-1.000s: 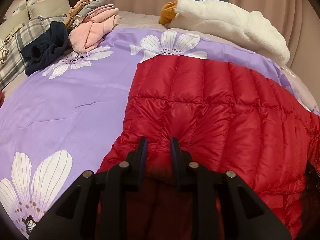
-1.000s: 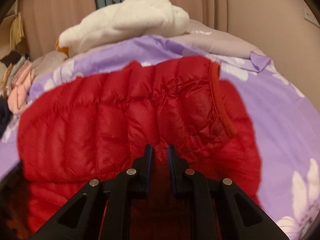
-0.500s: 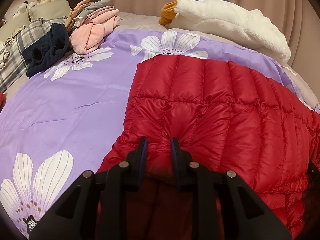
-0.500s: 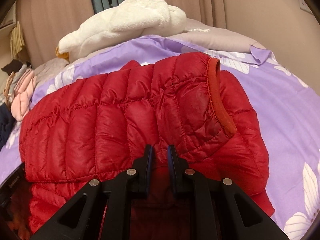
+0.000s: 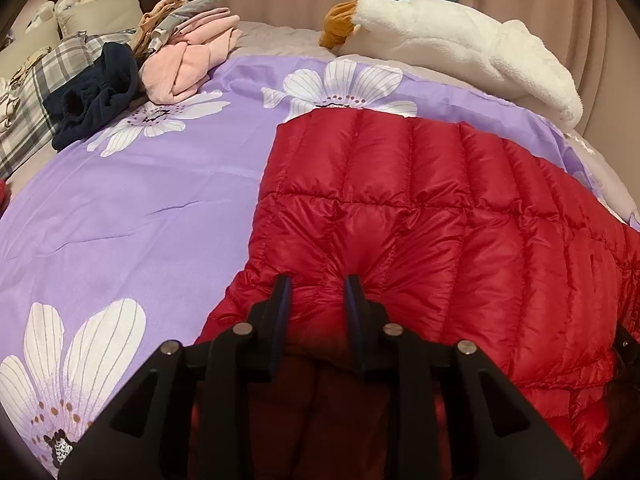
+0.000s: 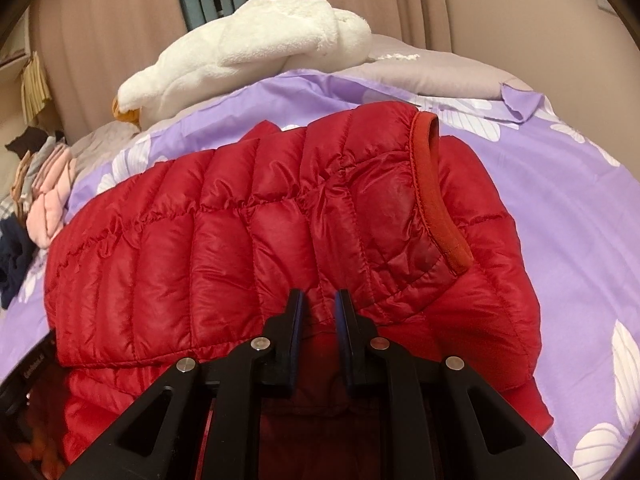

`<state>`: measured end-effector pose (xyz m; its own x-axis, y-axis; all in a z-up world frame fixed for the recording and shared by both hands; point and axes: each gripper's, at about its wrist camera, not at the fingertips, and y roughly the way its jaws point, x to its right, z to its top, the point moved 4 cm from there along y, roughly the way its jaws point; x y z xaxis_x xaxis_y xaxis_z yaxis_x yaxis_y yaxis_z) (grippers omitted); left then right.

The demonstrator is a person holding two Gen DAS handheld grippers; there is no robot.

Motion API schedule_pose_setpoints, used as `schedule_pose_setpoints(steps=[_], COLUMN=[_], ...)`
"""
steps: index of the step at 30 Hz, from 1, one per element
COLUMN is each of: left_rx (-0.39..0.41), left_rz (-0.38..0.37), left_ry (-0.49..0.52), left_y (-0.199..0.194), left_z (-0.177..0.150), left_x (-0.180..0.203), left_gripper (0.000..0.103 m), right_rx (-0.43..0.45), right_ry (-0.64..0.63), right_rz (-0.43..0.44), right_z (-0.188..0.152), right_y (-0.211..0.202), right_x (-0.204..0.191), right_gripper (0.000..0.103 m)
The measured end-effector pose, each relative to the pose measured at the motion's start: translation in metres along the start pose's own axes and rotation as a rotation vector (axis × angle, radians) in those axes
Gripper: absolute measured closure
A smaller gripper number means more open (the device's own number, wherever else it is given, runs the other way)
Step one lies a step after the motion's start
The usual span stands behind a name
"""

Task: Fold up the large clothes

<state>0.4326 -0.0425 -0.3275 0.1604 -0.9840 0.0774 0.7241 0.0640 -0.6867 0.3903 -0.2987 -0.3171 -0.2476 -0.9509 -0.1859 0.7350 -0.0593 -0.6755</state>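
Observation:
A red quilted puffer jacket (image 5: 420,208) lies folded over on the purple flowered bedspread (image 5: 140,208). My left gripper (image 5: 317,282) holds a bunch of its near edge; the jaws are opening, and puckered fabric still fills the gap and touches both pads. In the right wrist view the same jacket (image 6: 240,220) shows an orange-trimmed opening (image 6: 430,184) at its right end. My right gripper (image 6: 319,296) is shut on the jacket's near edge with narrow jaws. Below both grippers a lower layer of the jacket lies in shadow.
A white plush goose (image 5: 460,44) lies along the far side of the bed. At the far left sit a pile of pink and grey clothes (image 5: 188,60), a navy garment (image 5: 96,96) and a plaid cloth (image 5: 28,92). Curtains hang behind the bed.
The left jaws have spread a little around the pinched fabric. The right wrist view has rolled and shifted slightly, so more of the jacket's right end and the bedspread beyond it shows.

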Motion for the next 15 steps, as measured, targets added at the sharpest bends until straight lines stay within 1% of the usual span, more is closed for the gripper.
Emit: schedule_pose_setpoints(steps=[2,3,4,5,6,8,9,10,11,13,15], left_rx=[-0.016,-0.031,-0.047,-0.068,-0.076,-0.053,-0.049,-0.050,-0.051,-0.066,-0.095], left_rz=[-0.003,-0.010,-0.006,0.005,-0.014,-0.078,-0.097,-0.100,-0.098,-0.085,-0.085], left_ry=[-0.012,-0.012,-0.011,-0.021,-0.056,-0.125,-0.149,-0.163,-0.179,-0.214,-0.256], left_y=[-0.001,-0.003,-0.007,-0.013,-0.025,-0.048,-0.061,-0.073,-0.086,-0.102,-0.112], left_z=[0.002,0.003,0.003,0.001,-0.001,-0.007,-0.011,-0.015,-0.021,-0.036,-0.055], left_x=[-0.003,-0.005,-0.009,-0.015,-0.026,-0.043,-0.054,-0.065,-0.078,-0.099,-0.119], left_gripper=[0.065,0.054,0.031,0.020,0.015,0.015,0.013,0.012,0.011,0.010,0.010], right_rx=[-0.011,-0.024,-0.048,-0.062,-0.066,-0.039,-0.023,-0.006,0.004,-0.005,-0.042], right_ry=[0.019,0.022,0.019,0.015,0.006,-0.015,-0.023,-0.022,-0.008,0.034,0.077], right_rz=[0.024,0.027,0.017,0.007,-0.003,-0.022,-0.038,-0.060,-0.086,-0.112,-0.123], right_z=[0.001,0.002,0.001,0.000,-0.002,-0.005,-0.008,-0.011,-0.015,-0.028,-0.047], right_y=[-0.001,-0.004,-0.010,-0.017,-0.028,-0.057,-0.073,-0.088,-0.102,-0.122,-0.133], right_x=[0.003,0.004,0.005,0.007,0.009,0.017,0.024,0.033,0.044,0.064,0.086], right_gripper=[0.085,0.084,0.081,0.070,0.064,0.044,0.041,0.034,0.030,0.027,0.027])
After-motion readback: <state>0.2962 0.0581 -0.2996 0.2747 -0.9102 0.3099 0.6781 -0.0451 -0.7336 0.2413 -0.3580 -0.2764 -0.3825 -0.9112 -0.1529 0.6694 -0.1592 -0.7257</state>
